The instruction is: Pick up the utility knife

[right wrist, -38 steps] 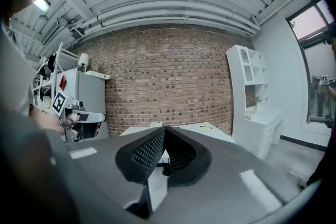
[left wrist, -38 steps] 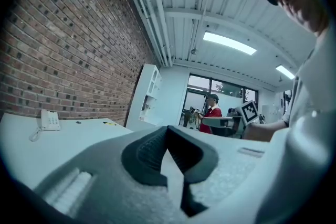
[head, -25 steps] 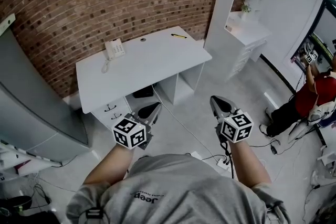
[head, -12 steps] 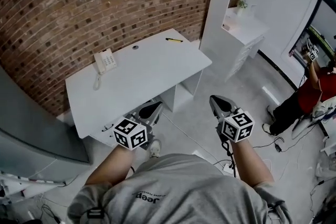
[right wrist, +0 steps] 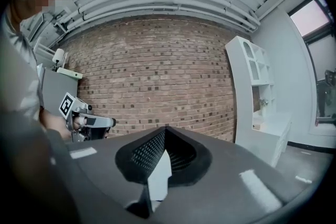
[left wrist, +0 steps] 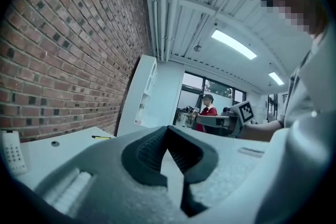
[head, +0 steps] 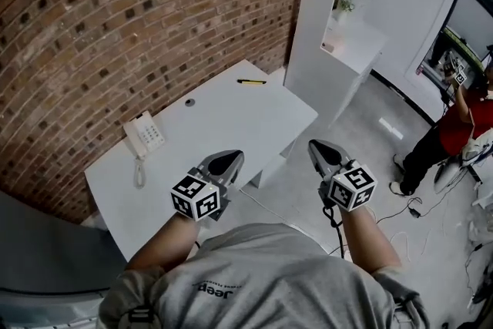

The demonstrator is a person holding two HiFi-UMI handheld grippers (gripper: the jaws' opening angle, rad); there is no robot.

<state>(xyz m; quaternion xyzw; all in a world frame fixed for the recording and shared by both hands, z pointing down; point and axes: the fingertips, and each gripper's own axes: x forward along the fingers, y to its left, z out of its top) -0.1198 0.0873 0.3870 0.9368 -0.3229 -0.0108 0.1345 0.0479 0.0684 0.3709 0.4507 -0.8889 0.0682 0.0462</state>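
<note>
Utility knife (head: 252, 81): one, lying at the 12 o'clock far edge of the one desk (head: 254, 119), well apart from my two grippers. One phone (head: 143, 136) at 9 o'clock. My left gripper (head: 233, 156) has its jaws pressed together, holding nothing; right gripper (head: 314, 146) likewise, empty. One person in red (head: 454, 131) at 3 o'clock.

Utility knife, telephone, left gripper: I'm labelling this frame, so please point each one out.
utility knife (head: 252, 81), head view, middle of its yellow body.
telephone (head: 144, 136), head view, middle of its body.
left gripper (head: 233, 156), head view, tips of its shut jaws.
</note>
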